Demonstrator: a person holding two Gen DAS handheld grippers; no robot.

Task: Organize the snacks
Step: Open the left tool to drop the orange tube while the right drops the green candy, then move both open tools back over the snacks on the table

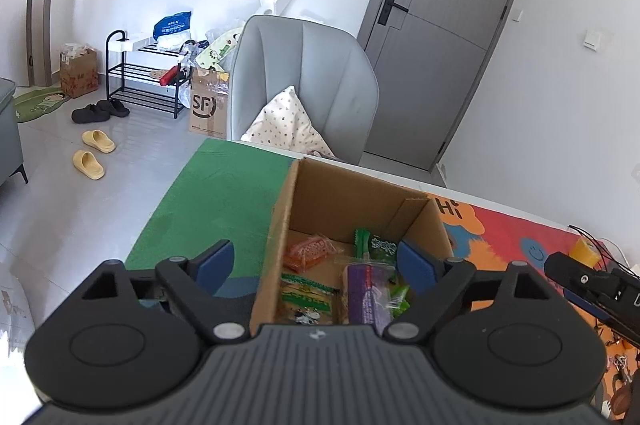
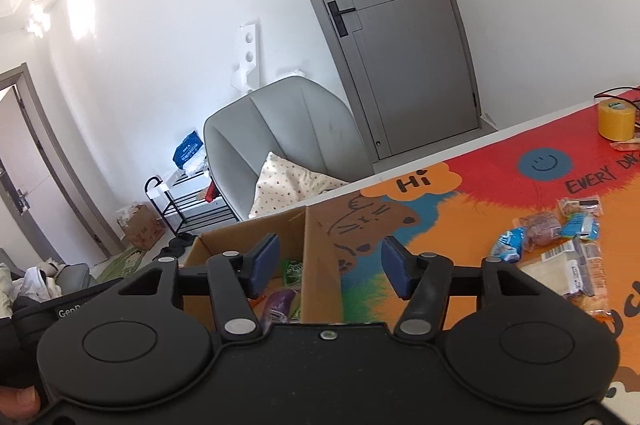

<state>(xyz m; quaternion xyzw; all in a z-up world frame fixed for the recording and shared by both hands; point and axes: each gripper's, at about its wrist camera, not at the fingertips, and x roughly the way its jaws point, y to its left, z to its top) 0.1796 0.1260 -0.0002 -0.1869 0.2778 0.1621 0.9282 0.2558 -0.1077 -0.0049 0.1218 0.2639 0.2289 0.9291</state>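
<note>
Currently both your grippers gape empty over the cardboard box (image 1: pixel 280 225).
Left gripper (image 1: pixel 316 265) straddles its wall; right gripper (image 2: pixel 326 261) likewise; loose snacks (image 2: pixel 560 237) beside tape roll (image 2: pixel 616 121).

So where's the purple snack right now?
In the left wrist view, the purple snack lies inside the cardboard box, near its front, with green packets beside it.

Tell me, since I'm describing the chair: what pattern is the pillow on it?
The pillow is cream with small dark dots, clearest in the left wrist view.
</note>
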